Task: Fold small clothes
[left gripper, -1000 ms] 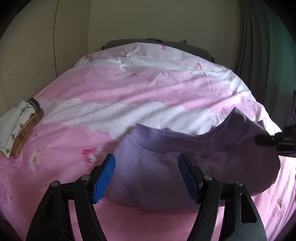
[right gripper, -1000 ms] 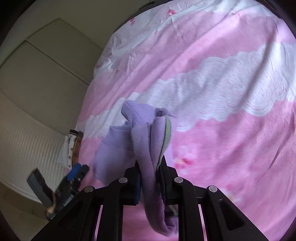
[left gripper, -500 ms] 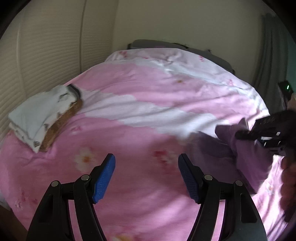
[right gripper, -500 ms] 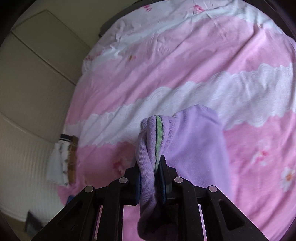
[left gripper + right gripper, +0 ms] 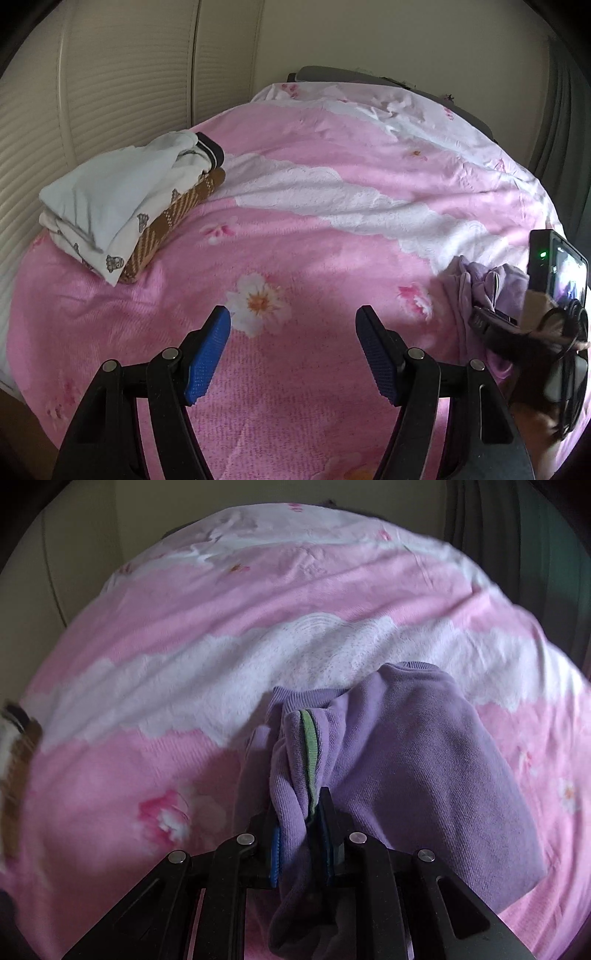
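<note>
Folded stack (image 5: 122,206) of white printed and brown checked clothes at the bed's (image 5: 332,229) left edge, near the louvred wall. Left tongs (image 5: 293,350) spread wide, nothing between the blue pads, hovering over the bed's near pink part. Purple garment (image 5: 406,760) on the bed's right side, bunched, green-trimmed hem up. Right tongs (image 5: 300,843) pressed together on a fold of the purple garment, rest draping onto the bed.
</note>
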Available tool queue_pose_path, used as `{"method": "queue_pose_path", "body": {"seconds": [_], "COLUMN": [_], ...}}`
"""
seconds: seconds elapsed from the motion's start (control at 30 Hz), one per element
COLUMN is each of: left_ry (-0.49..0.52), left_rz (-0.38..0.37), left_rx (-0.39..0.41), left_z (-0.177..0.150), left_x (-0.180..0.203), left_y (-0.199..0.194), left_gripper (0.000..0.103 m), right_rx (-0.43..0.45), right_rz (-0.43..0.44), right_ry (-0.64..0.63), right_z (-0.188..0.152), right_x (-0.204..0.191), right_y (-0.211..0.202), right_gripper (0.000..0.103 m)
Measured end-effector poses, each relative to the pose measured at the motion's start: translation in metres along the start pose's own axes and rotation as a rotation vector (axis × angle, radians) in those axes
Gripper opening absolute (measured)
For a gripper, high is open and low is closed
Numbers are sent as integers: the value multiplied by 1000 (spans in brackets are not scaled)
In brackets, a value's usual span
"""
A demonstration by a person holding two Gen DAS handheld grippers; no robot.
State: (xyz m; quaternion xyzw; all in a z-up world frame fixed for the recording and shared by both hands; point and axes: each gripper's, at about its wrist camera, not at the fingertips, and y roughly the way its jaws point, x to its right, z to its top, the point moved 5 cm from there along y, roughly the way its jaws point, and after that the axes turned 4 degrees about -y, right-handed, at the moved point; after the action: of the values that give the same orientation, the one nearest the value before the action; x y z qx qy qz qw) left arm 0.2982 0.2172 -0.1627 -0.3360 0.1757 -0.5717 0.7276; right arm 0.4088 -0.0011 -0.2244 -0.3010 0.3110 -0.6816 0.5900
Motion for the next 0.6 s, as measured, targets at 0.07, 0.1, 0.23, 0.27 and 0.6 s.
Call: {"method": "queue_pose_path", "body": {"seconds": [0.07, 0.1, 0.23, 0.27, 0.6], "left_ry": [3, 3, -2, 1, 92], "left_rz": [3, 4, -3, -8, -173], "left_rx": [-3, -2, 14, 22, 33], "left_z": [-1, -1, 4, 7, 7], "left_x": [-1, -1, 1, 4, 91], "left_y": [-1, -3, -12, -17, -46], "left_gripper": [70, 70, 70, 70, 70], "right_rx": [30, 30, 98, 98, 303], "right_rz": [-64, -64, 5, 5, 259], "right_ry": [-70, -70, -104, -104, -93], "right_z": [-3, -3, 2, 2, -9], "right_x": [-9, -9, -10, -10, 81], "right_y": [-1, -1, -32, -32, -141], "right_gripper": [24, 24, 36, 41, 66]}}
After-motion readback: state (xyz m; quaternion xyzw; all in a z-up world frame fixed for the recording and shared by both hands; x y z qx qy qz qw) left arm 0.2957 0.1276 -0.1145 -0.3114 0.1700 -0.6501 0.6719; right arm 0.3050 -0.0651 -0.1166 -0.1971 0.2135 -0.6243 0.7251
